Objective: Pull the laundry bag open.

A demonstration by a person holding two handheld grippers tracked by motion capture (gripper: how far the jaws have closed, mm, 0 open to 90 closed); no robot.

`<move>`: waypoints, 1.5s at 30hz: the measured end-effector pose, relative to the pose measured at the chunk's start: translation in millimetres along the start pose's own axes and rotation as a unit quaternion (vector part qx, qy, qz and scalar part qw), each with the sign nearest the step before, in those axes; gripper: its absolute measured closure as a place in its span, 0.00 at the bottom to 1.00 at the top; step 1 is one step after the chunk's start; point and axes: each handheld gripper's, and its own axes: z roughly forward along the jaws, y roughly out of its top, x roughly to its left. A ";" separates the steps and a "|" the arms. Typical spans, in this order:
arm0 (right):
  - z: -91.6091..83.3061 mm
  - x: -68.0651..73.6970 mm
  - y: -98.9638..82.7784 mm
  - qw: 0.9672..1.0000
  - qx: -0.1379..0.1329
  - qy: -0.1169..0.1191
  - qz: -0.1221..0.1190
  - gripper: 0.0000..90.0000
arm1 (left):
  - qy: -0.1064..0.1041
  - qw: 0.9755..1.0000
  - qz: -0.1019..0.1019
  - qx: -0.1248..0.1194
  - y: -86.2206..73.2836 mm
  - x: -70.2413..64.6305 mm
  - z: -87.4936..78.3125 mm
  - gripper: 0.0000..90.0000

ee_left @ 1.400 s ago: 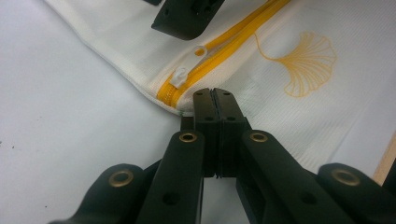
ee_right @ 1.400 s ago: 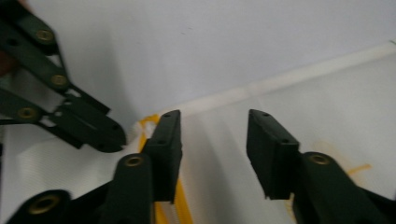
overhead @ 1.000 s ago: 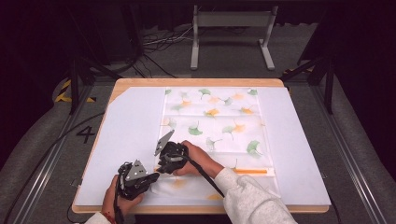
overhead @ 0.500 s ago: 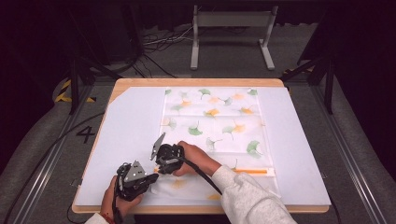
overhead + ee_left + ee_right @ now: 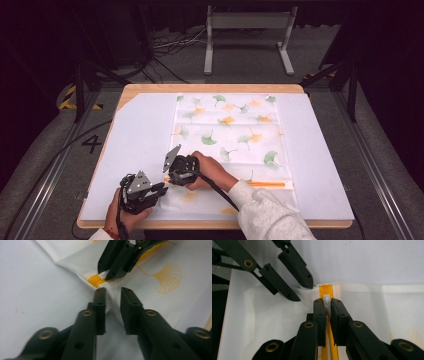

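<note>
1. Zipper work is in hand: the orange zipper (image 5: 325,291) runs along the near part of a white mesh bag (image 5: 235,130) printed with green and orange ginkgo leaves, which lies flat on the white mat (image 5: 135,145) covering the table.
2. White zipper pull (image 5: 326,300) sits close to the bag's left end, pinched between the closed jaws of the right gripper (image 5: 326,305); in the left gripper view the same gripper (image 5: 110,273) shows biting at the orange end of the zipper.
3. Compared with a second ago, the right gripper (image 5: 178,172) has slid leftward along the zipper line in the high view, so the pull has travelled nearly to the end of its track. I judge the zip stroke almost finished, with only the last short stretch left.
4. Left gripper (image 5: 113,293) has stayed near the bag's left corner; its jaws stand a little apart, straddling a raised fold of mesh just beside the zipper end. Whether they truly clamp the fabric I cannot tell.
5. Left gripper (image 5: 142,190) sits near the table's front edge in the high view, just beside the right one, apparently anchoring the bag against the pull.
6. Beyond the table (image 5: 210,88), a grey floor, cables and a metal stand (image 5: 247,30) lie well apart from the work.
</note>
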 end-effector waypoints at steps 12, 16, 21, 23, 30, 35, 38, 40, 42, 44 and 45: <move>-12.0 6.6 -1.5 0.999 -0.038 -0.022 -0.014 0.93 | -0.036 0.998 -0.048 0.015 6.4 8.7 12.1 0.45; -14.5 7.3 -2.5 0.999 -0.045 -0.026 -0.014 0.93 | -0.055 0.997 -0.057 0.014 8.0 11.1 14.7 0.55; -15.5 8.2 -3.5 0.998 -0.049 -0.030 -0.018 0.93 | -0.057 0.996 -0.065 0.000 10.3 14.9 14.0 0.77; -14.9 8.6 -3.9 0.998 -0.049 -0.033 -0.018 0.93 | -0.057 0.996 -0.066 0.004 11.0 15.8 15.8 0.83; -12.7 8.3 -5.5 0.998 -0.041 -0.036 -0.017 0.94 | -0.047 0.997 -0.053 0.002 12.1 13.6 15.3 0.96; -11.4 9.7 -6.3 0.998 -0.035 -0.043 -0.022 0.94 | -0.044 0.998 -0.048 0.003 12.3 12.2 14.9 0.96; -10.6 10.2 -6.5 0.998 -0.031 -0.044 -0.024 0.94 | -0.045 0.998 -0.050 0.002 12.0 11.7 15.0 0.96; -10.4 10.2 -6.6 0.998 -0.029 -0.043 -0.024 0.94 | -0.045 0.998 -0.050 0.001 11.9 11.4 15.0 0.96; -10.5 10.7 -6.4 0.998 -0.029 -0.045 -0.025 0.94 | -0.042 0.998 -0.048 -0.001 12.5 11.5 14.1 0.96; -10.6 10.1 -6.5 0.998 -0.027 -0.044 -0.024 0.94 | -0.041 0.998 -0.047 -0.002 12.4 11.5 14.2 0.96; -10.3 10.2 -6.5 0.998 -0.027 -0.044 -0.022 0.94 | -0.042 0.998 -0.047 0.000 12.5 11.0 14.3 0.96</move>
